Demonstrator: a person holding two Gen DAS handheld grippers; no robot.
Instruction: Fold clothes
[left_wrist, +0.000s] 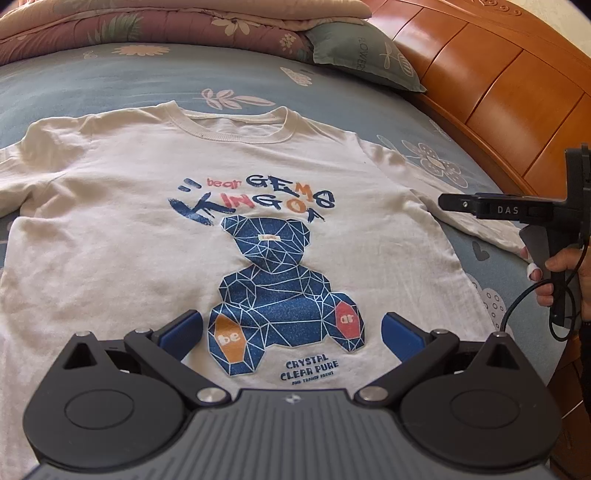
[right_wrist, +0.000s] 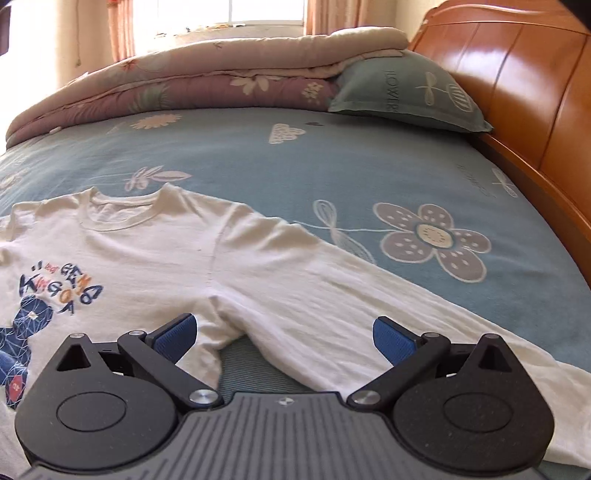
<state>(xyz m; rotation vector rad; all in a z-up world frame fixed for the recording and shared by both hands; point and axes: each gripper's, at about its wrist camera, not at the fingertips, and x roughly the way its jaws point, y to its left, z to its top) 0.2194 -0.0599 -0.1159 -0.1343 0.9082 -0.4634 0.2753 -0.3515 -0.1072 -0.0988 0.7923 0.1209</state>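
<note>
A white long-sleeved T-shirt (left_wrist: 147, 229) with a blue bear print (left_wrist: 280, 295) lies flat and face up on the bed, collar toward the far side. My left gripper (left_wrist: 291, 338) hovers open over the lower part of the print, nothing between its blue pads. The right gripper (right_wrist: 284, 338) is open above the shirt's right armpit, where the long sleeve (right_wrist: 369, 295) runs out to the right. In the left wrist view the right gripper (left_wrist: 448, 202) shows from the side, held in a hand (left_wrist: 554, 273) over the sleeve.
The bed has a blue flowered sheet (right_wrist: 332, 158). A folded quilt (right_wrist: 207, 77) and a green pillow (right_wrist: 410, 92) lie at the far side. A wooden headboard (right_wrist: 517, 74) runs along the right.
</note>
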